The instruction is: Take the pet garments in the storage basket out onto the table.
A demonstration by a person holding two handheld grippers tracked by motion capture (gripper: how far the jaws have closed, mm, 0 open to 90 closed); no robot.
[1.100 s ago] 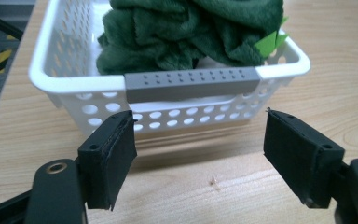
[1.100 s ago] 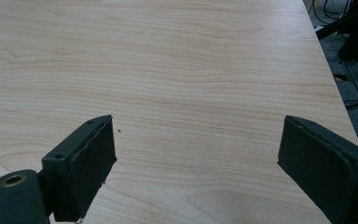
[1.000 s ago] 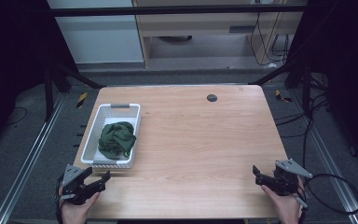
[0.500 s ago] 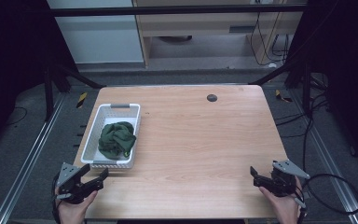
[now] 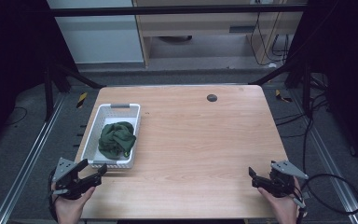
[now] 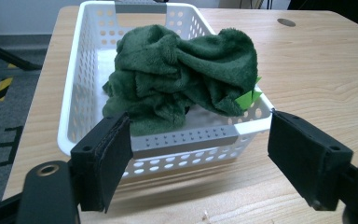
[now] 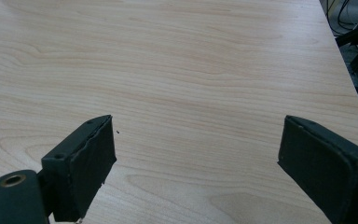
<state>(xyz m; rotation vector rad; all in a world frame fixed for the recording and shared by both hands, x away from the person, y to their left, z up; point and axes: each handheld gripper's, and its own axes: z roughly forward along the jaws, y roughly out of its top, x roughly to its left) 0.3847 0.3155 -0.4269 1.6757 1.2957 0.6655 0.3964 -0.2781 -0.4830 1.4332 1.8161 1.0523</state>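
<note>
The white basket (image 5: 114, 135) serves as the landmark: it sits on the left part of the wooden surface (image 5: 200, 149), long side running away from the person, with a crumpled green towel (image 5: 116, 138) lying inside it.

Just short of the basket's near left corner, at the surface's front edge, the left tongs (image 5: 98, 171) are held in the person's left hand (image 5: 70, 205), their tips pointing toward the basket. From above, their jaws look close together and the gap is hard to read. The left gripper view settles it: the left tongs (image 6: 200, 154) stand released, jaws wide apart and holding nothing, with the basket (image 6: 88, 60) straight ahead between them. That view also brings out what the high view blurs: the basket's perforated walls, a grey handle strip along its near end, the plush pile of the towel (image 6: 182, 77) heaped above the rim, and a small bright green tag (image 6: 248, 97) at the towel's near right edge.

Well to the right of the basket, far back on the surface, lies a small dark round spot (image 5: 211, 97).

Far right of the basket, at the front right corner, the right tongs (image 5: 251, 176) are held in the right hand (image 5: 282, 205). The right gripper view shows the right tongs (image 7: 196, 158) released too, jaws spread over bare wood grain (image 7: 191, 70).
</note>
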